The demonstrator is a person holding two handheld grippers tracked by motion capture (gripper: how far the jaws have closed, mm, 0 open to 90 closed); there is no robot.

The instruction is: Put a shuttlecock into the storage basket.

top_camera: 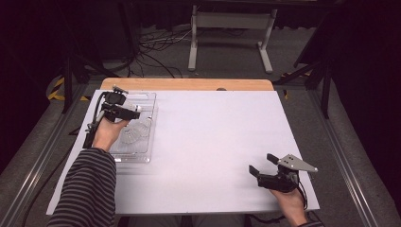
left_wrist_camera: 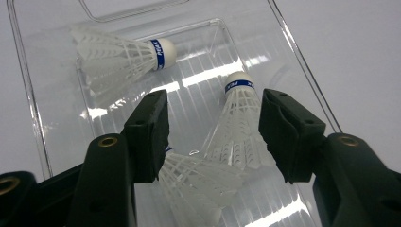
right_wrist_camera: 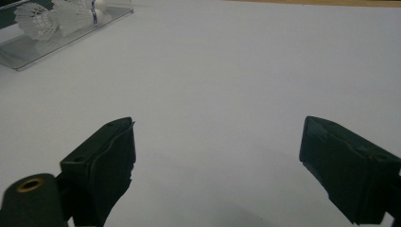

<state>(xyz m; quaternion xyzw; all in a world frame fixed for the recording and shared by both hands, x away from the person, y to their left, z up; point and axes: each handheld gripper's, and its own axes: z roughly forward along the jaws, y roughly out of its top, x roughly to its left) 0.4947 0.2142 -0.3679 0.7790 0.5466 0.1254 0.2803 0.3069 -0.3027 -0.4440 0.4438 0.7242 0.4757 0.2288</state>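
Note:
A clear plastic tray (top_camera: 142,157) lies at the left of the white table top (top_camera: 213,132) and holds three white shuttlecocks with blue bands. In the left gripper view one shuttlecock (left_wrist_camera: 123,54) lies at the tray's far end, a second (left_wrist_camera: 236,127) leans between my jaws, and a third (left_wrist_camera: 194,184) lies under them. My left gripper (top_camera: 135,112) (left_wrist_camera: 213,97) hovers over the tray (left_wrist_camera: 28,94) with its jaws open, the pads not pressing on the feathers. My right gripper (top_camera: 261,162) (right_wrist_camera: 217,125) rests open near the table's front right, nothing between its jaws.
In the right gripper view the tray (right_wrist_camera: 47,45) and a shuttlecock (right_wrist_camera: 35,19) show far off at the upper left. A wooden strip (top_camera: 189,84) edges the table's far side. Beyond it stand a white frame (top_camera: 231,28) and floor cables (top_camera: 156,47).

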